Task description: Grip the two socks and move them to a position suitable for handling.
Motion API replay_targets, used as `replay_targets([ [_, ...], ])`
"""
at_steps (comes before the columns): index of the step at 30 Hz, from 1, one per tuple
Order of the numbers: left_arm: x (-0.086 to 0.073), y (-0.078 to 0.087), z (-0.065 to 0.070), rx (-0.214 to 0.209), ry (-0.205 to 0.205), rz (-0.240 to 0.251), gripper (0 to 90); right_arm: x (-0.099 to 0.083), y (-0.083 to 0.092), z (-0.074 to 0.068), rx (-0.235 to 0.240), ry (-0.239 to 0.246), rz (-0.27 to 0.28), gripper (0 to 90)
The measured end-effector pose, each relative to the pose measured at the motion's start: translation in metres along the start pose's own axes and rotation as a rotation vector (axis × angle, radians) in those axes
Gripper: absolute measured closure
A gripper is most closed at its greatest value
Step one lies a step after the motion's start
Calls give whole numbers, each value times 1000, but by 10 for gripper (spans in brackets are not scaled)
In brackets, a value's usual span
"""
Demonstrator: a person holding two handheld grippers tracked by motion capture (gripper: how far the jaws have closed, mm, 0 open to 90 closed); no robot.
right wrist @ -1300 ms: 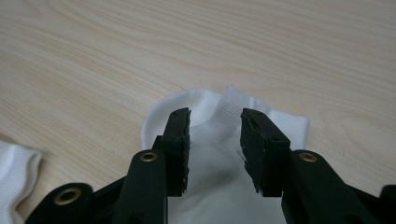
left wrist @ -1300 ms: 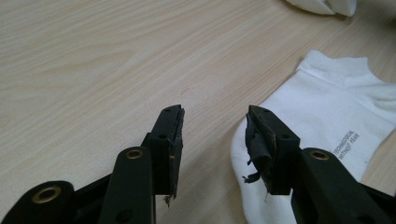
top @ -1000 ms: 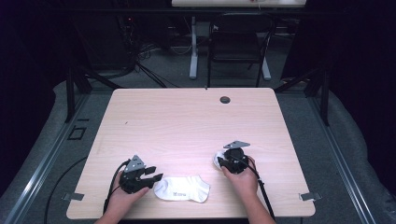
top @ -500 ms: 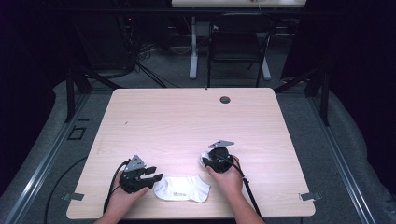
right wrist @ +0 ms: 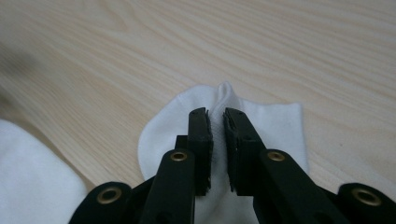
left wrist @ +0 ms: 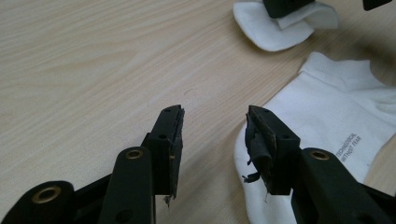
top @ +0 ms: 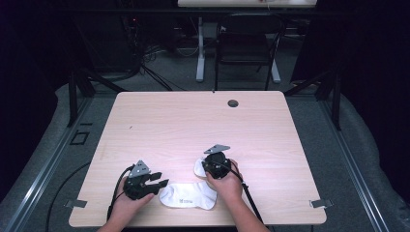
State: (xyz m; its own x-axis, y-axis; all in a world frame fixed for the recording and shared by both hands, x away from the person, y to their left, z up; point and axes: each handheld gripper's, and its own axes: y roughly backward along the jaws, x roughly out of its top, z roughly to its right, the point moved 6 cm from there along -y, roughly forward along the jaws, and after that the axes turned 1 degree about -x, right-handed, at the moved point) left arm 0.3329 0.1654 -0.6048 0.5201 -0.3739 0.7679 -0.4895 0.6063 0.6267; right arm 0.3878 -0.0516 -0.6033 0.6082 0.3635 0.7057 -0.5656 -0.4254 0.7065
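Two white socks are on the light wood table [top: 193,125]. One sock [top: 189,195] lies flat near the front edge; in the left gripper view it [left wrist: 345,116] carries small printed text. My left gripper [top: 162,183] stands open at that sock's left end, its right jaw resting over the edge [left wrist: 240,149] of the fabric. The second sock [right wrist: 275,126] is pinched between the jaws of my right gripper [right wrist: 216,116], which is shut on a raised fold of it. From above, that sock [top: 198,166] peeks out left of the right gripper [top: 208,166]. It shows as a white sock [left wrist: 275,32] in the left gripper view.
A round black grommet [top: 233,103] sits near the table's far edge. Behind the table stand a dark chair [top: 246,48] and a white desk leg [top: 199,53]. Cables trail from both grippers off the front edge.
My right gripper has moved left and toward the front with the second sock, closing in on the flat sock. The left gripper has stayed put.
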Motion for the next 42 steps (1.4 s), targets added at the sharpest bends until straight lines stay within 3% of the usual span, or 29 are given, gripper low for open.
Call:
replay_targets([
  [4,2,0,1,-10,3,6,566,5,6,-4,24,-37,26,813],
  [7,5,-1,4,-15,-2,7,566,4,3,-5,28,-70,12,798],
  [8,6,-3,5,-12,-7,11,566,1,1,-4,31,-74,-18,785],
  [13,6,-5,8,-16,-25,-2,566,-4,-6,-3,49,-92,-16,683],
  [18,8,-6,9,-19,-19,-4,569,-6,11,-5,46,-42,28,609],
  [20,10,-6,10,-24,-30,-5,569,-9,15,-9,84,-37,39,567],
  [22,12,-6,13,-23,-33,-3,569,-13,19,-13,99,10,59,560],
  [25,16,-9,14,-20,-38,-4,571,-18,20,-15,52,93,27,585],
  [27,19,-12,15,-23,-39,-6,574,-21,17,-14,41,108,1,672],
  [31,26,-19,18,-30,-44,-7,585,-25,14,-12,66,77,6,862],
  [35,33,-31,21,-21,-48,-16,632,-24,16,-12,113,18,18,874],
  [40,44,-46,28,-38,-30,-10,799,-20,21,-14,141,-40,60,876],
  [42,46,-53,33,-38,-43,-8,871,-19,22,-14,142,-48,65,876],
])
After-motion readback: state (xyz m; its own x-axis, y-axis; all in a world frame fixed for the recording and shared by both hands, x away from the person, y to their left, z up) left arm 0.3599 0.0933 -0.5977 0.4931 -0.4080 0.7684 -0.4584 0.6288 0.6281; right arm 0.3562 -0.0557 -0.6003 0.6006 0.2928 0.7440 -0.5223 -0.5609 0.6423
